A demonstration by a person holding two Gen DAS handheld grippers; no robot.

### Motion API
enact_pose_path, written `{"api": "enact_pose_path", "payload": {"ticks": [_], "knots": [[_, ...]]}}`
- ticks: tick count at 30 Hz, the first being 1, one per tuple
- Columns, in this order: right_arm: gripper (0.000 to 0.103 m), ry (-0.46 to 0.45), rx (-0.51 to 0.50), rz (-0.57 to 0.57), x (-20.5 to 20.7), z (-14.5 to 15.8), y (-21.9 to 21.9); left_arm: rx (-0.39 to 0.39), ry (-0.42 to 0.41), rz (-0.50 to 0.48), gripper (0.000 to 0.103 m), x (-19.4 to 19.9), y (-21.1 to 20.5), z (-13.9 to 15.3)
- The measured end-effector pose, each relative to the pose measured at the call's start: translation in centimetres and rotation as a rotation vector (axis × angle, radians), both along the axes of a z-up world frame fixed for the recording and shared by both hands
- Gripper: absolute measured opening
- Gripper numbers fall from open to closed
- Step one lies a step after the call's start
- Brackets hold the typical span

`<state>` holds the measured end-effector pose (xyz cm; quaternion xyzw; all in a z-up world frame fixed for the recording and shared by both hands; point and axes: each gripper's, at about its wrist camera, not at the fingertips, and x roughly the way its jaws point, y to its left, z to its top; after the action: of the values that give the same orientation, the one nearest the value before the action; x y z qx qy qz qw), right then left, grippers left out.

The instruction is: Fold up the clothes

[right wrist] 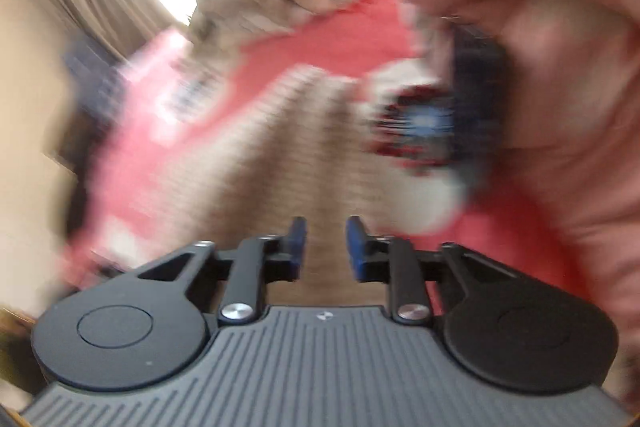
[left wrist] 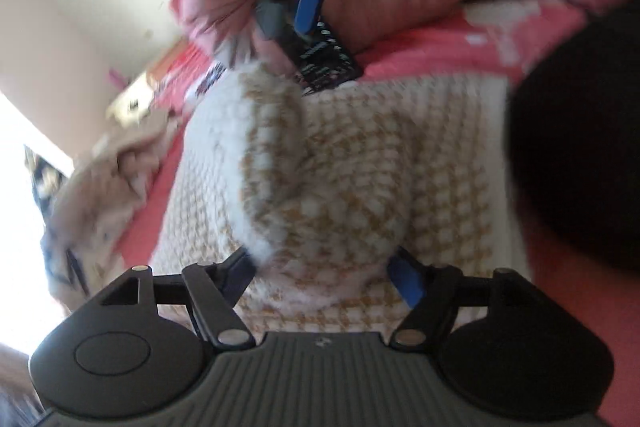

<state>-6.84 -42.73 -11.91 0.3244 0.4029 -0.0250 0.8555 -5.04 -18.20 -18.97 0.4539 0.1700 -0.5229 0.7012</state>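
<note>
On red bed cover [left wrist: 432, 59], checked knit sweater [left wrist: 360, 155] spread flat, sleeve folded across. Left gripper [left wrist: 324, 273] jaws wide, ungripped. Right gripper [right wrist: 326, 247] jaws parted, empty, likely after release.

Nubbly knitted sweater [left wrist: 360, 155] on seemingly smooth red bedcover [left wrist: 440, 51]; matt black plastic left gripper [left wrist: 324, 267].

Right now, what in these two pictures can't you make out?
- Left wrist view: the white-and-tan knitted garment has its near edge hidden behind the left gripper.
- Right wrist view: motion blur smears everything beyond the right gripper.
- Black shape: cut off, unidentifiable.
</note>
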Motion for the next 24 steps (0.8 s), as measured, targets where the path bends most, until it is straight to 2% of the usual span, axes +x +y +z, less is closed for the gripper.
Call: {"api": "enact_pose_path", "payload": {"ticks": [1, 3, 6, 8, 9, 10, 11, 13, 14, 16, 18, 20, 21, 24], "knots": [[0.045, -0.022, 0.070, 0.011, 0.7, 0.2, 0.2, -0.007, 0.026, 0.019, 0.072, 0.1, 0.0, 0.4], [0.055, -0.042, 0.164, 0.027, 2.5, 0.1, 0.8, -0.011, 0.031, 0.036, 0.071, -0.1, 0.1, 0.9], [0.057, 0.047, 0.215, 0.065, 5.7, -1.4, 2.1, -0.021, 0.043, 0.065, 0.071, -0.9, 0.3, 1.4], [0.049, 0.134, 0.256, 0.085, 6.9, -3.2, 2.8, -0.034, 0.103, 0.113, 0.071, -0.9, 0.8, 2.1], [0.017, 0.151, 0.277, 0.092, 7.0, -3.9, 3.0, -0.042, 0.144, 0.141, 0.070, -0.8, 1.1, 2.4], [0.017, 0.161, 0.287, 0.091, 6.8, -4.3, 3.1, -0.054, 0.189, 0.176, 0.070, -0.7, 1.5, 2.9], [0.016, 0.152, 0.283, 0.086, 6.3, -4.1, 3.1, -0.076, 0.253, 0.227, 0.070, -0.3, 2.2, 3.4], [0.014, 0.079, 0.295, 0.092, 4.3, -2.3, 2.8, -0.139, 0.416, 0.357, 0.070, 1.2, 3.9, 4.4], [0.014, 0.045, 0.305, 0.093, 3.2, -1.4, 2.5, -0.184, 0.521, 0.441, 0.070, 2.3, 4.8, 4.7], [0.014, 0.035, 0.291, 0.077, 1.4, -0.9, 2.0, -0.286, 0.733, 0.615, 0.068, 4.8, 6.5, 4.4], [0.014, 0.078, 0.226, 0.072, 0.3, -2.2, 1.9, -0.387, 0.899, 0.768, 0.067, 6.9, 7.6, 3.6], [0.014, 0.106, 0.213, 0.067, -0.2, -4.4, 2.1, -0.452, 1.043, 0.865, 0.068, 8.8, 7.7, 2.3], [0.015, 0.116, 0.208, 0.064, -0.4, -5.4, 2.2, -0.449, 1.087, 0.904, 0.067, 9.5, 7.2, 1.5], [0.020, 0.078, 0.171, 0.052, -0.8, -5.8, 2.4, -0.391, 1.104, 0.952, 0.066, 10.4, 4.9, -0.2]]}}
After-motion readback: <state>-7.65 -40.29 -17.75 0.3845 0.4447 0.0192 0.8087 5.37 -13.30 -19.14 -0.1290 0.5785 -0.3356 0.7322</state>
